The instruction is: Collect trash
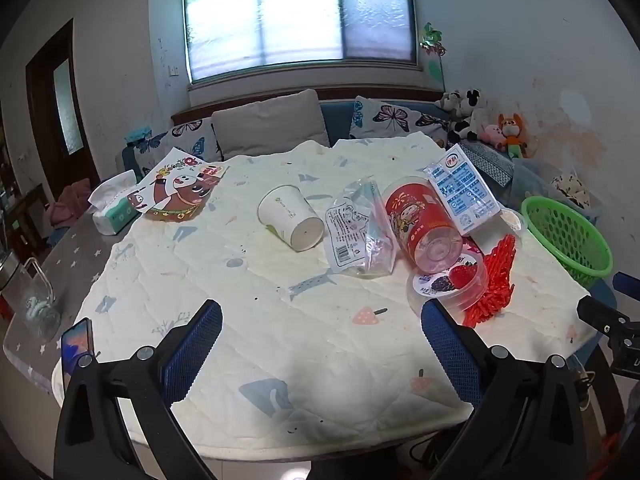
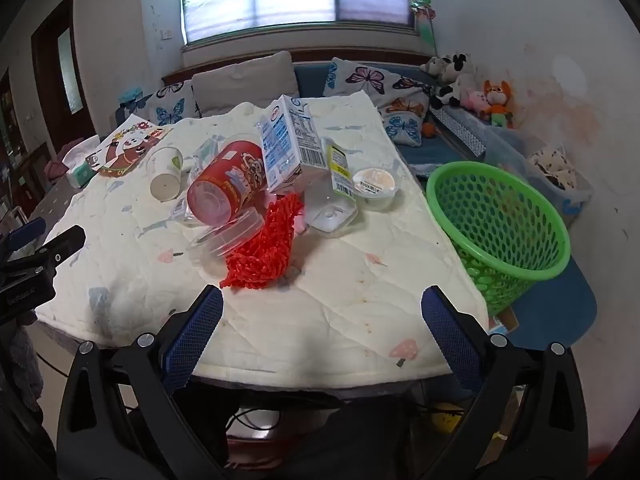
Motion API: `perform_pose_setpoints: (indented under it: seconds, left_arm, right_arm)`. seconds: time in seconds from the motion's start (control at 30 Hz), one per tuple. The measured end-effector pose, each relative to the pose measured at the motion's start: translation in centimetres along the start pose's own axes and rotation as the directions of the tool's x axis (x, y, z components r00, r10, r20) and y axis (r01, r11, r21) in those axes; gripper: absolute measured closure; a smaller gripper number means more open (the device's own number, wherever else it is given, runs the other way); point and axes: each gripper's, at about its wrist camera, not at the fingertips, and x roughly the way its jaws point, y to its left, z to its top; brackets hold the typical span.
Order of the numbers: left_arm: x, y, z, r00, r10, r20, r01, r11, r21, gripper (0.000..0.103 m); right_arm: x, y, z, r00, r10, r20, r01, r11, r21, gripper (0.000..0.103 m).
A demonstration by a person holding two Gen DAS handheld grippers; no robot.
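Both grippers hang over the near edge of the bench [image 1: 320, 360], fingers spread wide and holding nothing: the left gripper [image 1: 322, 334] over bare quilted cloth, the right gripper [image 2: 322, 322] just short of the trash pile.

Nearest the right gripper lies a red mesh net [image 2: 260, 248], and touching its left side a clear lid [image 2: 228, 236] with a berry label, seen from the left wrist as well [image 1: 448, 284]. A red cup [image 2: 226, 184] lies on its side over that lid, base toward us. A blue and white carton [image 2: 288, 144] leans against the cup's far side. Right of the net sits a clear bottle [image 2: 334, 204] on its side, and just beyond it a small round tub [image 2: 374, 186].

Left of the red cup lies a crumpled clear bag [image 1: 356, 228], then a white paper cup [image 1: 290, 216] tipped over, base toward us.

A green basket [image 2: 500, 224] stands tilted at the bench's right edge, well apart from the pile.

At the far left corner a cartoon packet [image 1: 180, 188] rests partly on a tissue pack [image 1: 114, 208]. A phone [image 1: 76, 346] stands at the near left edge.
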Motion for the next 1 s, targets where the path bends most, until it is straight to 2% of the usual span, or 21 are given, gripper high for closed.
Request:
perform_pose_setpoints:
  seconds: [1.0]
  left_arm:
    - [-0.02,0.70,0.09,1.000,0.007,0.009,-0.007,1.000,-0.019,0.006]
  right_arm:
    - [-0.08,0.48,0.30,1.000,0.010,0.011,-0.010,1.000,-0.010,0.004]
